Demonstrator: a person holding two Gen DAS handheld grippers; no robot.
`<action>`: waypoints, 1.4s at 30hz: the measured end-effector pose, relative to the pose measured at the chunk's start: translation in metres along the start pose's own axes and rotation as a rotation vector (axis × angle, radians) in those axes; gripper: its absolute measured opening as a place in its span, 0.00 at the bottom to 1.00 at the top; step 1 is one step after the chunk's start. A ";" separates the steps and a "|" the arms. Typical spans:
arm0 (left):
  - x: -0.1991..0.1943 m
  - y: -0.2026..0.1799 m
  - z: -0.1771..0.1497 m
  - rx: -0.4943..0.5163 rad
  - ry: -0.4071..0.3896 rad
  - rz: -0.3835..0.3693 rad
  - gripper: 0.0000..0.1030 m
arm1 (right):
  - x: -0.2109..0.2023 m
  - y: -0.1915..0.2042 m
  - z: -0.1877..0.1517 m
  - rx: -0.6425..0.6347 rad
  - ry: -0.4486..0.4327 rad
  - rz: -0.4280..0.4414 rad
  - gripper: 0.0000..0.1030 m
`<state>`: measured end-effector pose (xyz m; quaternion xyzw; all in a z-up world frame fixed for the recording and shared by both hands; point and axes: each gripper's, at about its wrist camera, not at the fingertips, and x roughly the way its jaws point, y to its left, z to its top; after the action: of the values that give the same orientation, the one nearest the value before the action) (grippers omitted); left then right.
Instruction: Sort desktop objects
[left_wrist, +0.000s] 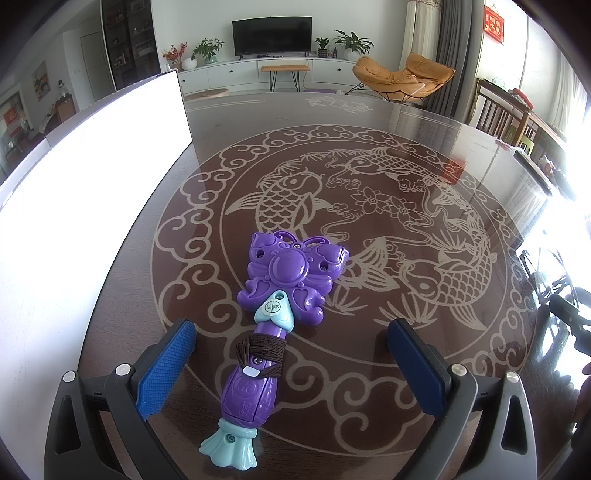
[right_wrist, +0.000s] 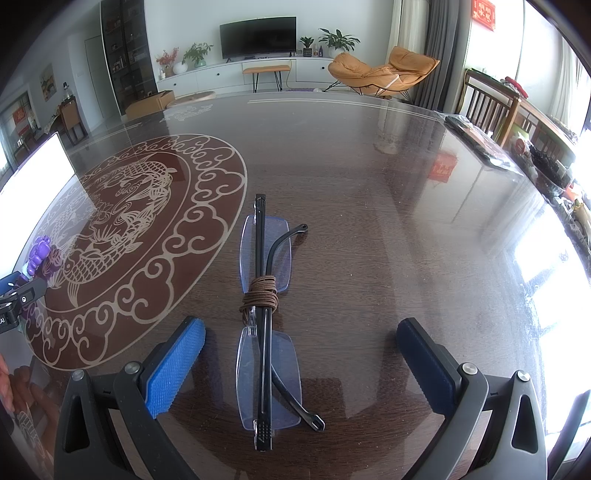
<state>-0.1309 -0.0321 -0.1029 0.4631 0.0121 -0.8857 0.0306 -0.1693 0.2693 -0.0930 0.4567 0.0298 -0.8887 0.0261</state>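
Note:
A purple butterfly-shaped toy wand (left_wrist: 275, 314) with teal trim lies flat on the dark table, a brown cord wound round its handle. My left gripper (left_wrist: 291, 343) is open, its blue pads on either side of the handle without touching it. In the right wrist view a folded pair of rimless glasses (right_wrist: 266, 321) with black arms lies on the table, tied at the bridge with brown cord. My right gripper (right_wrist: 301, 343) is open and straddles the near lens. The toy (right_wrist: 38, 254) and the left gripper's body show at the far left of that view.
A bright white board (left_wrist: 74, 206) lies along the table's left side. The glass-topped table (left_wrist: 369, 122) carries a round carp pattern. Wooden chairs (right_wrist: 487, 107) and clutter stand at the right edge. A person's hand (right_wrist: 5, 384) shows at lower left.

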 end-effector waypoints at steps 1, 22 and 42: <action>0.000 0.000 0.000 0.000 0.000 0.000 1.00 | 0.000 0.000 0.000 0.000 0.000 0.000 1.00; 0.000 0.001 0.001 -0.001 -0.001 -0.001 1.00 | 0.001 0.000 0.000 0.001 -0.001 -0.001 1.00; -0.008 0.020 0.001 0.209 0.108 -0.139 1.00 | 0.001 0.000 0.000 0.001 -0.001 -0.001 1.00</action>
<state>-0.1261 -0.0515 -0.0956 0.5089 -0.0465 -0.8558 -0.0800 -0.1693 0.2693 -0.0937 0.4562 0.0294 -0.8890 0.0255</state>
